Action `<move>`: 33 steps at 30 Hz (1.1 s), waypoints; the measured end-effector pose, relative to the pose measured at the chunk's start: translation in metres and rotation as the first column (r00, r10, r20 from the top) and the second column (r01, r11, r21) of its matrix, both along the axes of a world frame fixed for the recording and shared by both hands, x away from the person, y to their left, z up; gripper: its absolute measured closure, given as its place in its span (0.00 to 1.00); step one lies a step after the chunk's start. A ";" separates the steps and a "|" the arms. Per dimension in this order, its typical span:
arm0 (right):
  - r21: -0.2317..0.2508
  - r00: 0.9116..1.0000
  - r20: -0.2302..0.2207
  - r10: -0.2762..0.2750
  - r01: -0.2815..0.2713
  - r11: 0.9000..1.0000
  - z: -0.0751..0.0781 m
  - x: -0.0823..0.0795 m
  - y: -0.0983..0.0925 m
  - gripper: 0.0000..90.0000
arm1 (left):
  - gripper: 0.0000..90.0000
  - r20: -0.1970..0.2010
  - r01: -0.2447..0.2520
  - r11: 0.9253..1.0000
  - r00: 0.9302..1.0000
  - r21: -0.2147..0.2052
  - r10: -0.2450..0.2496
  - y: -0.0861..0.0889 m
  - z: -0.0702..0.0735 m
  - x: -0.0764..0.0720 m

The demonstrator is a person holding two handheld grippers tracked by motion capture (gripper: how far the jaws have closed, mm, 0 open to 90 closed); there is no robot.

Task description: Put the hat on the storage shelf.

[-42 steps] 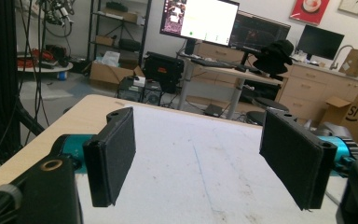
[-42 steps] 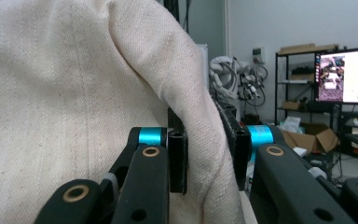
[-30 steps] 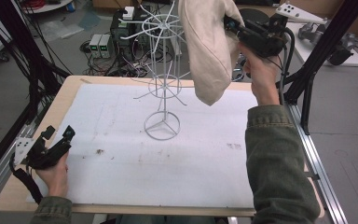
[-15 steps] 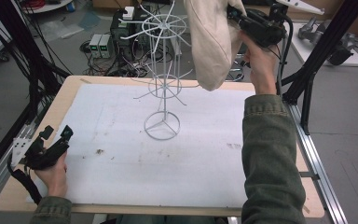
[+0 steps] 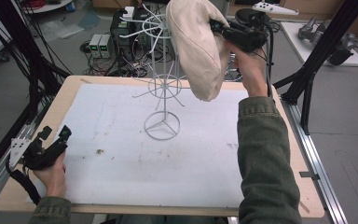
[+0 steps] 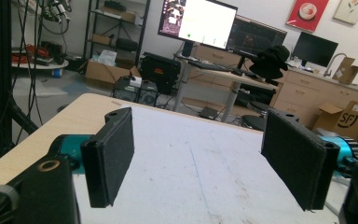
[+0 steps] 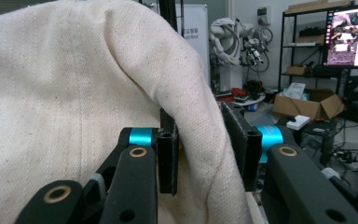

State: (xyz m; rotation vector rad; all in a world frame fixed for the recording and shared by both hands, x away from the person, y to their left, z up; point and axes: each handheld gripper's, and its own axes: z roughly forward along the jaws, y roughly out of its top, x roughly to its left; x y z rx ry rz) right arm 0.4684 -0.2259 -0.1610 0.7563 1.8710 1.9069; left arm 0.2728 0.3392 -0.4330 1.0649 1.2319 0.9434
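Right tool [image 5: 216, 29] clamped on a fold of the cream cloth cap [image 5: 196, 46], held high beside the white wire stand's [image 5: 161, 84] top. Left tool [image 5: 53, 136] rested at the counter's [image 5: 121, 186] near-left edge, jaws wide apart, holding nothing.

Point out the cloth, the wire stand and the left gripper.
cloth [image 5: 198, 51], high view, middle of its hanging body.
wire stand [image 5: 162, 126], high view, its round base ring.
left gripper [image 5: 55, 136], high view, midway between its fingertips.
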 end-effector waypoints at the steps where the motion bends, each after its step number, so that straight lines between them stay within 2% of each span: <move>1: 0.007 1.000 -0.002 0.007 -0.007 1.000 0.000 0.000 -0.001 0.74 | 0.29 0.001 0.000 1.000 1.000 0.002 0.000 -0.001 0.000 0.000; 4: 0.023 1.000 -0.012 0.024 -0.024 0.999 -0.002 0.000 -0.002 0.71 | 0.29 0.005 0.002 1.000 1.000 0.016 -0.002 -0.003 0.000 0.000; 8: 0.015 0.999 -0.016 0.029 -0.029 0.999 -0.001 -0.001 -0.003 0.64 | 0.29 0.007 0.009 1.000 1.000 0.021 -0.010 -0.006 0.001 0.001; 10: 0.025 0.999 -0.027 0.025 -0.024 0.999 -0.001 -0.002 -0.004 0.54 | 0.29 0.004 0.006 1.000 1.000 0.023 -0.006 -0.006 0.001 0.001; 12: 0.035 0.999 -0.038 -0.005 0.006 0.999 -0.002 -0.003 -0.005 0.39 | 0.29 0.001 0.003 1.000 1.000 0.021 -0.003 -0.005 0.000 0.001; 14: 0.042 0.999 -0.039 -0.009 0.011 0.999 -0.004 -0.004 -0.006 0.36 | 0.29 0.000 -0.002 1.000 1.000 0.016 0.002 -0.004 0.000 0.001; 17: 0.061 0.999 -0.021 -0.048 0.049 0.997 -0.011 -0.009 -0.009 0.30 | 0.29 0.002 -0.010 1.000 1.000 0.014 0.010 -0.003 0.000 0.000; 19: 0.075 0.998 -0.048 -0.049 0.052 0.996 -0.015 -0.010 -0.014 0.22 | 0.29 0.000 -0.007 1.000 1.000 0.016 0.007 -0.003 0.000 0.000; 21: 0.106 0.996 -0.090 0.003 0.006 0.994 -0.018 -0.008 -0.018 0.21 | 0.29 0.000 -0.002 1.000 1.000 0.017 0.003 -0.005 0.000 0.000; 22: 0.100 0.996 -0.091 0.006 0.003 0.995 -0.018 -0.009 -0.019 0.21 | 0.29 0.001 0.000 1.000 1.000 0.020 0.000 -0.006 0.000 0.001; 23: 0.104 0.997 -0.071 0.005 0.002 0.995 -0.018 -0.012 -0.020 0.21 | 0.29 0.001 0.001 1.000 1.000 0.018 -0.001 -0.006 0.000 0.001; 25: 0.134 0.998 -0.058 0.002 0.006 0.991 -0.019 -0.014 -0.021 0.21 | 0.29 0.001 0.002 1.000 1.000 0.018 -0.002 -0.007 0.000 0.002; 33: 0.171 0.998 -0.048 -0.036 0.044 0.984 -0.025 -0.020 -0.032 0.21 | 0.29 0.006 0.003 1.000 1.000 0.011 -0.004 -0.007 0.000 0.002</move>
